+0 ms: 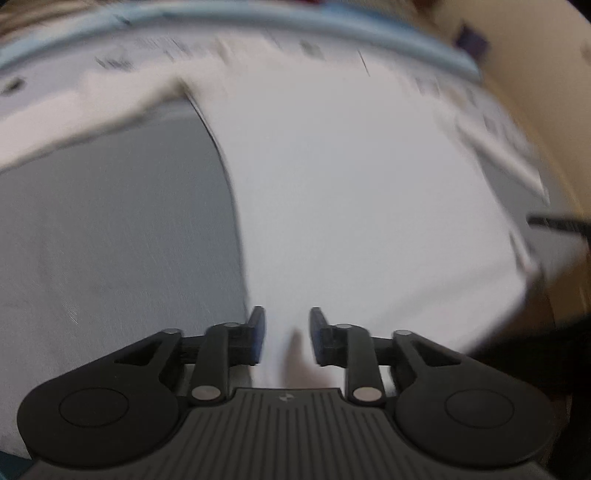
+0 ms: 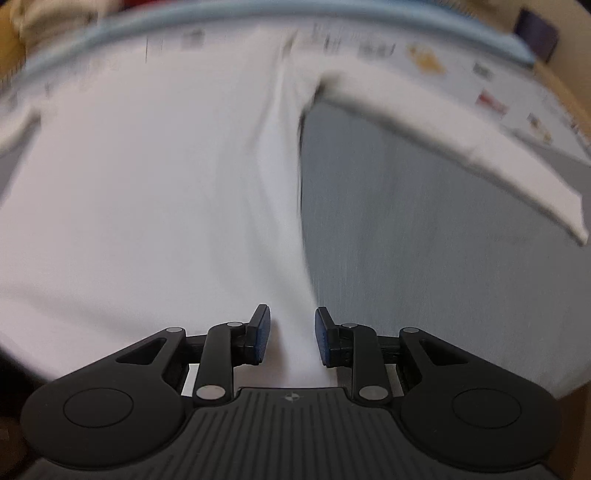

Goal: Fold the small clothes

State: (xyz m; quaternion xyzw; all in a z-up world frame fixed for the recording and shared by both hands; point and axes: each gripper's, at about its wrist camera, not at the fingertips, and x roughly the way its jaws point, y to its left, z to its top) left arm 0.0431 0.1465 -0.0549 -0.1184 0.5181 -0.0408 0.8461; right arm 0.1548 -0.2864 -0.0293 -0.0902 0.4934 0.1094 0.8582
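A white garment (image 1: 351, 192) lies spread on a grey surface (image 1: 110, 240); both views are motion-blurred. In the left wrist view its left sleeve (image 1: 92, 110) stretches to the upper left. My left gripper (image 1: 286, 321) is open, its fingers straddling the garment's near edge by its left side. In the right wrist view the white garment (image 2: 147, 184) fills the left half, with its right sleeve (image 2: 461, 140) reaching to the right. My right gripper (image 2: 291, 321) is open, with the garment's near right corner between its fingers.
A light blue border (image 1: 295, 22) runs along the far edge of the surface, with blurred printed pictures (image 2: 491, 99) just inside it. A tan wall (image 1: 535, 74) stands at the right. A dark thin object (image 1: 554, 223) pokes in at the right edge.
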